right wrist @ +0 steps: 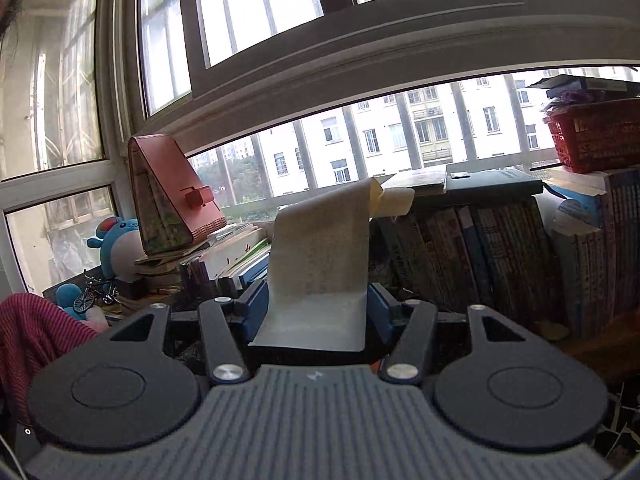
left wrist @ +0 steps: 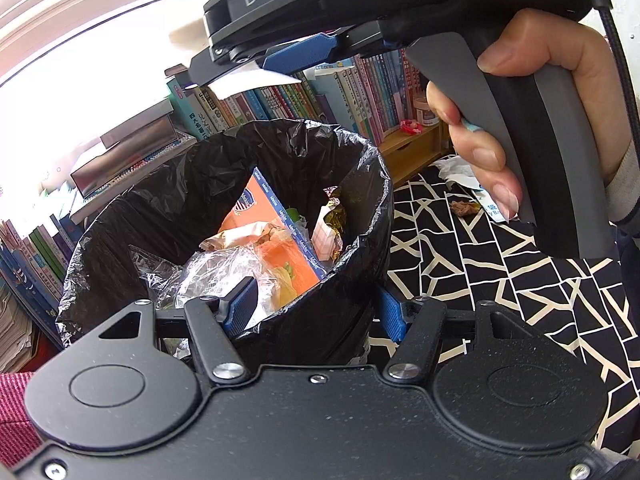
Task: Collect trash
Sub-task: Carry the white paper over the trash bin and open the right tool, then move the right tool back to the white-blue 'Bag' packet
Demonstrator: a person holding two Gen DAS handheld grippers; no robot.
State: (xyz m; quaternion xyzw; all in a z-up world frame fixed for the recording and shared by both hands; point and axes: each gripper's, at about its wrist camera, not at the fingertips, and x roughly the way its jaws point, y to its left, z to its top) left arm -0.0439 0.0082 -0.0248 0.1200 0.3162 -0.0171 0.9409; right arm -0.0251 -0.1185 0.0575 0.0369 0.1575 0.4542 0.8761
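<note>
A bin lined with a black bag (left wrist: 360, 184) stands in the left wrist view, holding an orange box (left wrist: 280, 248), clear wrap and other scraps. My left gripper (left wrist: 314, 312) is shut on the bin's near rim, one blue pad inside and one outside. Above the bin, a hand (left wrist: 520, 100) holds my right gripper (left wrist: 248, 68), from which a white paper strip (left wrist: 252, 80) sticks out. In the right wrist view the paper strip (right wrist: 320, 260) curls upward between the right gripper (right wrist: 316, 304) pads, its edges touching both.
A crumpled tissue (left wrist: 454, 170) and a brown scrap (left wrist: 464, 207) lie on the black-and-white patterned cloth (left wrist: 480, 280) right of the bin. Rows of books (left wrist: 320, 100) stand behind it. The right wrist view faces windows, books (right wrist: 480, 248) and a red basket (right wrist: 596, 136).
</note>
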